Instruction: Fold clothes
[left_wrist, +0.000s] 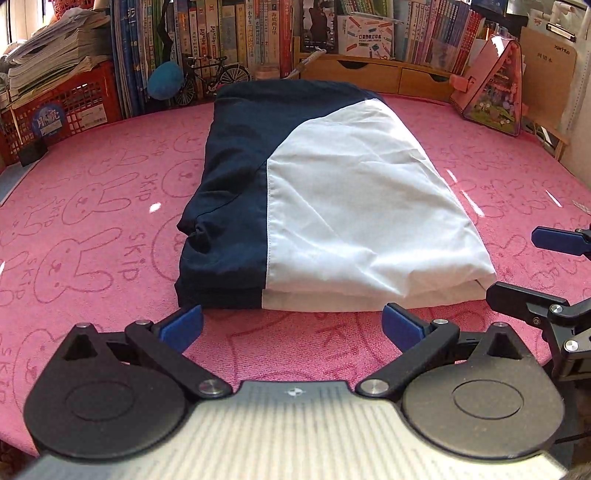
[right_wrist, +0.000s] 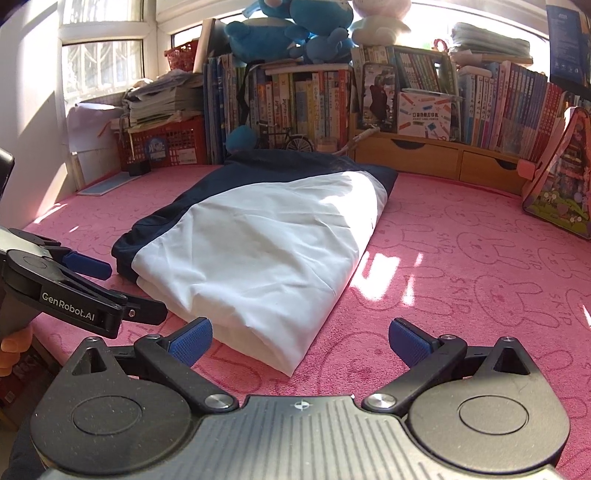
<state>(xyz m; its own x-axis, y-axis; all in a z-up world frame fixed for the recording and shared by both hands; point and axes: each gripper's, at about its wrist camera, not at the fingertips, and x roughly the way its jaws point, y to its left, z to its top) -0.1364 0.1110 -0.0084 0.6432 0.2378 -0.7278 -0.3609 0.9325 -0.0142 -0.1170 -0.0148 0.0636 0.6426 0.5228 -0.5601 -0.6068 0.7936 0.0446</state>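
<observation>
Fingers (left_wrist: 184, 326) of both grippers stand apart, empty; navy-and-white fabric garment (left_wrist: 325, 206) lies folded on pink towelling surface (left_wrist: 92, 221); folding appears complete.

We find open pink tablecloth (left_wrist: 92, 229) on both sides of the folded garment (left_wrist: 321, 206), which fills the middle. Behind it, books (right_wrist: 306, 107), a red crate (left_wrist: 62, 99), a model bicycle (left_wrist: 212, 75) and wooden drawers (right_wrist: 436, 157) wall off the far edge; a pink bag (right_wrist: 565, 177) blocks the right corner.
</observation>
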